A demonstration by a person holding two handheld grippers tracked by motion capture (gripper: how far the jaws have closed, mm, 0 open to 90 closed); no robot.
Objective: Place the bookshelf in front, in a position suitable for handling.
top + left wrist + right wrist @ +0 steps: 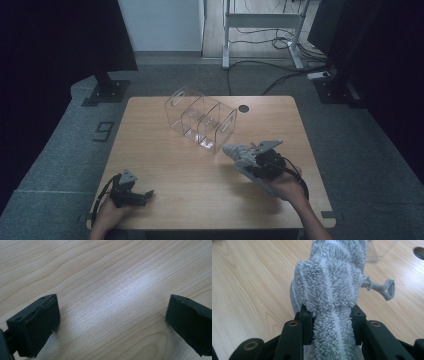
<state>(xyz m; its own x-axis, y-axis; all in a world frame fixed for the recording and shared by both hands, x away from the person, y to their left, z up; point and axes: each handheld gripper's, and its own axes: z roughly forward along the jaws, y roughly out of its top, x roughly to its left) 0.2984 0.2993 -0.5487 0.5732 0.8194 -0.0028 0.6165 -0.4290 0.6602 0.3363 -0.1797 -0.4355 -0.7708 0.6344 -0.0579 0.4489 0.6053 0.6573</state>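
Note:
A rolled grey terry towel (332,290) with a small hanging loop (387,288) is pinched between the jaws of my right gripper (332,322). In the high view that right gripper (240,155) holds the towel (236,150) just above the table, right of centre and close to the near end of a clear plastic divided organizer (200,119). My left gripper (145,195) rests at the table's near left corner, and in the left gripper view it (112,322) stands open over bare wood with nothing between its pads.
The wooden table (165,165) has a round cable hole (243,108) at the back right. Beyond it are dark screens on stands (107,90), a white desk frame (262,30) and cables on the grey floor.

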